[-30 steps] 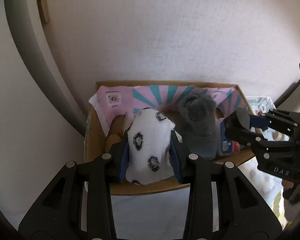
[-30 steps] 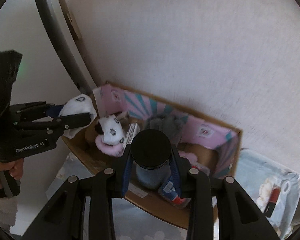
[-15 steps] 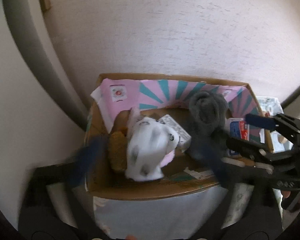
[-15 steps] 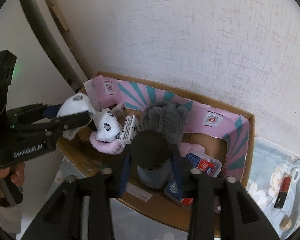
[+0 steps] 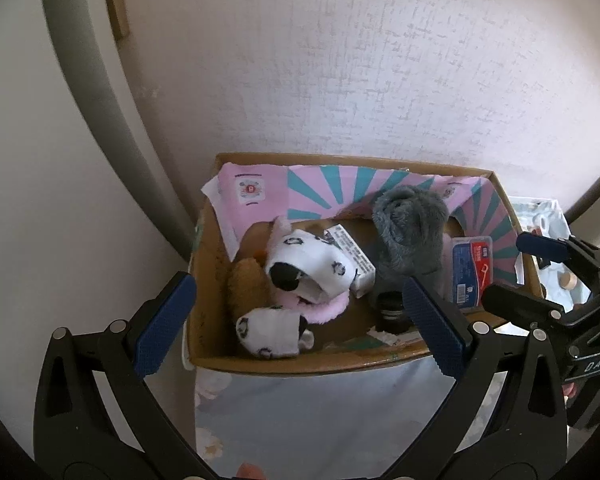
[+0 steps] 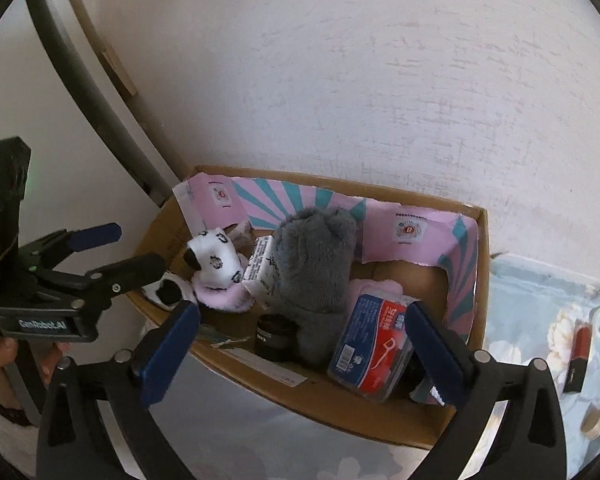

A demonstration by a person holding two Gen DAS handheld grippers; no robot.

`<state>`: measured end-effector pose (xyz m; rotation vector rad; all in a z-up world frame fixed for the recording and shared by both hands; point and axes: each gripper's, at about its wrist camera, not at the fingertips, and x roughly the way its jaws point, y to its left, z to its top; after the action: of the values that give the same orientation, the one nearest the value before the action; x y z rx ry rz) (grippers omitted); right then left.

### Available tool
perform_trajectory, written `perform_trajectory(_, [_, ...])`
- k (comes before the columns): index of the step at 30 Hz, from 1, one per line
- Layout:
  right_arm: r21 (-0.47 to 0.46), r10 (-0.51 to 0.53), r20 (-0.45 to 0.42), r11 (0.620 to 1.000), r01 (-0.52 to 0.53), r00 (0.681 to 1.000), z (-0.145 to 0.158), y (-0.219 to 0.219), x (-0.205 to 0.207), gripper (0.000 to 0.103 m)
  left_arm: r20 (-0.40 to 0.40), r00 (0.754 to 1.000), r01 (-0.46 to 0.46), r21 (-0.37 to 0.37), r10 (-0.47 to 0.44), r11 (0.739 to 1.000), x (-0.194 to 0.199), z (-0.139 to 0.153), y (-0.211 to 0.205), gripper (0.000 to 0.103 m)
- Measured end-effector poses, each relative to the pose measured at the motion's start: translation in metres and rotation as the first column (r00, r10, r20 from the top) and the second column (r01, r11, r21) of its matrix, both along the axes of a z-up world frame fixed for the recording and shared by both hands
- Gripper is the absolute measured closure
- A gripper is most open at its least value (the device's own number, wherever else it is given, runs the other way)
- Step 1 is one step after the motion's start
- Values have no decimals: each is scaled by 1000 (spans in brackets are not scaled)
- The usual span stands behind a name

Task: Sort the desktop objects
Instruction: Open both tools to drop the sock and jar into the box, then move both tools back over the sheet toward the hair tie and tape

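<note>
Both grippers hover over an open cardboard box (image 5: 300, 362) lined with pink-and-teal paper. My left gripper (image 5: 296, 284) is open and holds nothing. Below it, at the box's front, lies a rolled white sock with black prints (image 5: 272, 338). A second such sock (image 5: 312, 264) rests on pink fluff. The jaws of my right gripper (image 6: 303, 311) are opening, with nothing between the pads. Below them a black-lidded jar (image 6: 274, 336) stands in the box beside a grey plush toy (image 6: 312, 264) and a red-and-blue floss pack (image 6: 374, 344).
A small white carton (image 6: 260, 264) and a brown plush (image 5: 248, 284) also sit in the box. The box stands against a white wall on a floral cloth (image 5: 320, 420). A red lipstick (image 6: 578, 344) and a small round cap (image 6: 594, 424) lie to the right. A grey curved tube (image 5: 100, 100) rises on the left.
The left gripper opened and let the white sock fall into the box's front. The right gripper opened and released the black-lidded jar, which now stands in the box.
</note>
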<state>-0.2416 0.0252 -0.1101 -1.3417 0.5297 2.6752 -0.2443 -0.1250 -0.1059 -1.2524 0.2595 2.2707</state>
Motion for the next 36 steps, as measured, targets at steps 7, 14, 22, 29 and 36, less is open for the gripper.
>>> perform_trajectory(7, [41, -11, 3, 999, 11, 1000, 2, -2, 7, 1, -10, 1000, -17, 9, 17, 1000, 10, 3, -2, 0])
perform_trajectory(14, [110, -13, 31, 994, 10, 999, 7, -4, 16, 1, -24, 999, -30, 18, 31, 999, 17, 13, -1, 0])
perform_trajectory(22, [115, -93, -12, 989, 94, 996, 23, 14, 47, 1, -36, 999, 12, 68, -9, 998, 32, 28, 16, 0])
perform_trajectory(29, [127, -152, -40, 980, 156, 988, 35, 34, 85, 1, -61, 994, 96, 87, -91, 992, 61, 42, 52, 0])
perform_trajectory(36, [162, -243, -42, 956, 247, 969, 40, 64, 147, 1, -83, 978, 201, 93, -193, 975, 94, 51, 99, 0])
